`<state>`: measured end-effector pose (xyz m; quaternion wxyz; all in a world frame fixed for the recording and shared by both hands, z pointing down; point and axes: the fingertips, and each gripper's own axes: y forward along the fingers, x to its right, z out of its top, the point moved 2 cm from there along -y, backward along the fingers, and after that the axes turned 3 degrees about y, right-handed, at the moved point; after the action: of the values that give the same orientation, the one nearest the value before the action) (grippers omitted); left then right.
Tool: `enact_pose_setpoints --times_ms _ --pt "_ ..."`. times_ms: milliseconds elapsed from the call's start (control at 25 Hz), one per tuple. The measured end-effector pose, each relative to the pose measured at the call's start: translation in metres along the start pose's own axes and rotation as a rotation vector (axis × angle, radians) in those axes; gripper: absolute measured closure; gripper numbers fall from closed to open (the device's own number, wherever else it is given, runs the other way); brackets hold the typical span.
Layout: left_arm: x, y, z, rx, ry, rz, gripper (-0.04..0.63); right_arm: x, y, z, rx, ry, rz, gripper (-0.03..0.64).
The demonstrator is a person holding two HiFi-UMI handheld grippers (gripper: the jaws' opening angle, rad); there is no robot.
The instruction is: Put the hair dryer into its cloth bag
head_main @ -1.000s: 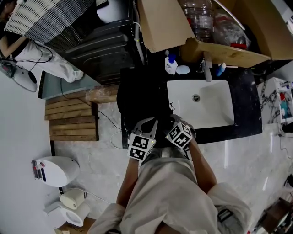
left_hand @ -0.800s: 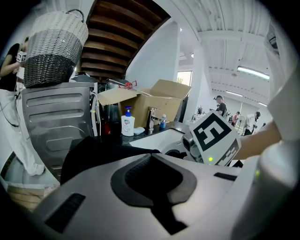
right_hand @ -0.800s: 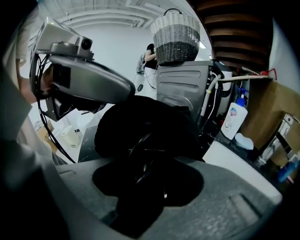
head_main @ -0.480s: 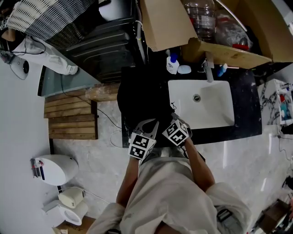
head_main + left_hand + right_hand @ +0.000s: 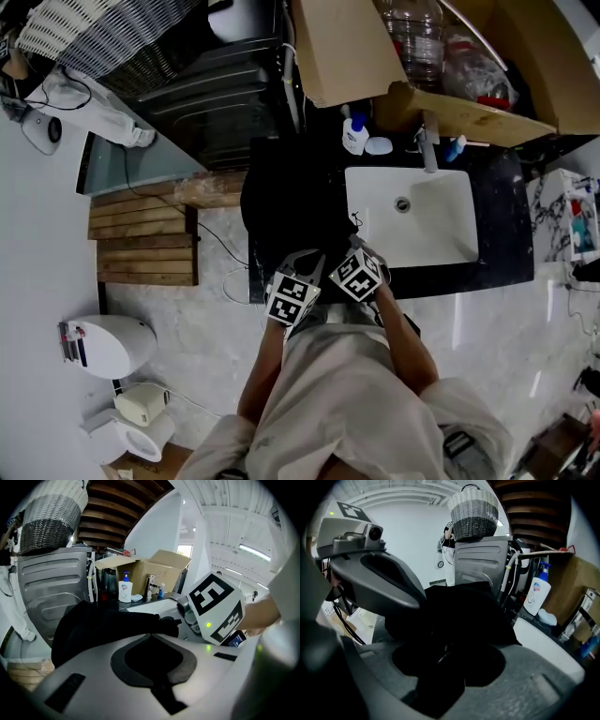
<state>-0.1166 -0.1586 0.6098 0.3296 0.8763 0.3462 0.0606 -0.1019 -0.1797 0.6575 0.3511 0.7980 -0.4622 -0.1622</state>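
Observation:
The black cloth bag [image 5: 286, 202] lies on the dark counter left of the sink. My left gripper [image 5: 314, 255] is at the bag's near edge, and in the left gripper view its jaws [image 5: 152, 633] are shut on a fold of the cloth bag [image 5: 103, 630]. My right gripper [image 5: 354, 244] sits close beside it on the right. A dark, partly glossy object that I take for the hair dryer [image 5: 440, 656] fills its half-spread jaws [image 5: 450, 641], and its front end is buried in the cloth bag [image 5: 464, 606]. Black on black hides the dryer's outline.
A white sink [image 5: 412, 220] with a faucet [image 5: 428, 141] lies right of the bag. A soap bottle [image 5: 352, 133] and an open cardboard box [image 5: 347, 47] stand behind. A washing machine [image 5: 216, 94] with a woven basket [image 5: 103, 37] is at the far left, above a wooden pallet [image 5: 145, 244].
Both grippers have stayed at the bag's near edge and drawn a little closer together. The left one has sunk slightly toward the counter.

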Motion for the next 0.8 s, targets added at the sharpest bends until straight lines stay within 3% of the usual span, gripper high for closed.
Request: enact_pose_setpoints --times_ms 800 --pt "0.005 -0.002 0.004 0.001 0.015 0.004 0.589 -0.011 -0.041 -0.004 0.036 -0.060 0.001 0.397"
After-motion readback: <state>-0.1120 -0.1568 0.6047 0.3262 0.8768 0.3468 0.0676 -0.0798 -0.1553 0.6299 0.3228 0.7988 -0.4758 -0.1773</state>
